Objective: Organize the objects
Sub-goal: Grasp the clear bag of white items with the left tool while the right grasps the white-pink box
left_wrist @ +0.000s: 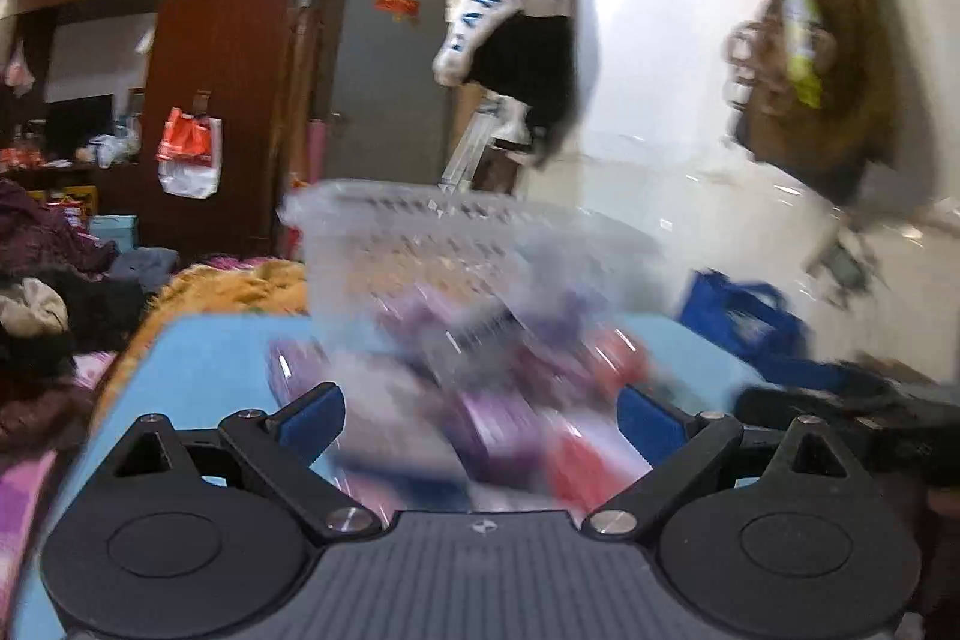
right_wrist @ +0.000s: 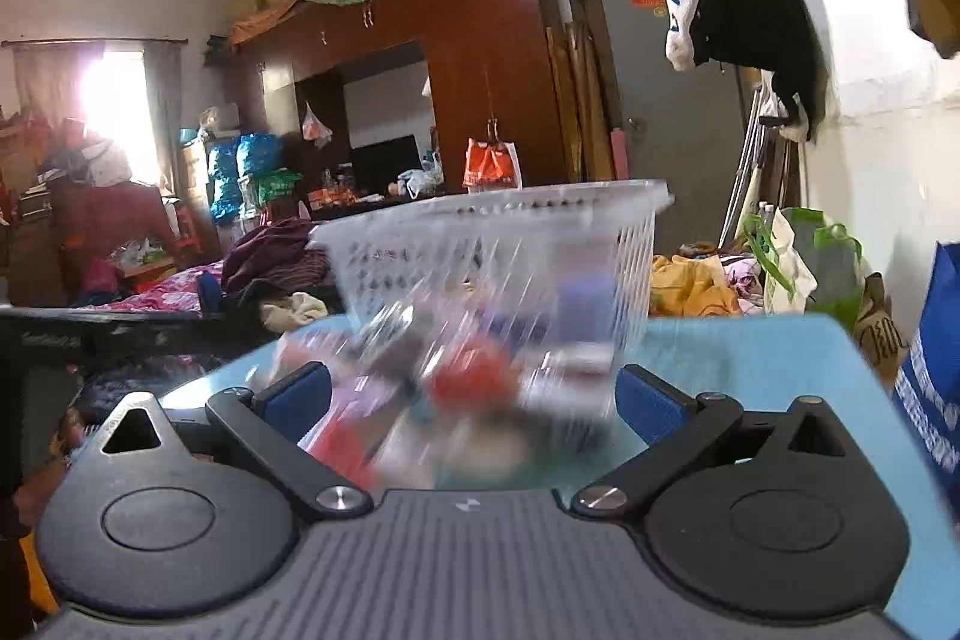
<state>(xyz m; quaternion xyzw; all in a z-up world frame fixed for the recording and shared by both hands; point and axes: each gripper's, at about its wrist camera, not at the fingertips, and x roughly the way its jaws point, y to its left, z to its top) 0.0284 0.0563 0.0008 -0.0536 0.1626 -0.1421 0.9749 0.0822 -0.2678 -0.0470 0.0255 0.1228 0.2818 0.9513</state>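
A clear plastic slotted basket [left_wrist: 420, 244] stands on a light blue table [left_wrist: 204, 364], blurred by motion. It also shows in the right wrist view [right_wrist: 498, 244]. Blurred purple and red packets [left_wrist: 498, 412] lie in front of it and partly inside it; in the right wrist view a red item [right_wrist: 474, 376] and a purple one [right_wrist: 585, 298] show through the wall. My left gripper [left_wrist: 480, 424] is open, its blue pads either side of the packets. My right gripper [right_wrist: 474, 400] is open, close to the basket's near wall. Neither holds anything.
A blue bag [left_wrist: 744, 322] sits right of the table by the white wall; it also shows in the right wrist view [right_wrist: 936, 376]. Clothes and an orange blanket [left_wrist: 234, 286] cover a bed beyond. A dark wardrobe [right_wrist: 480, 58] and grey door [right_wrist: 666, 100] stand behind.
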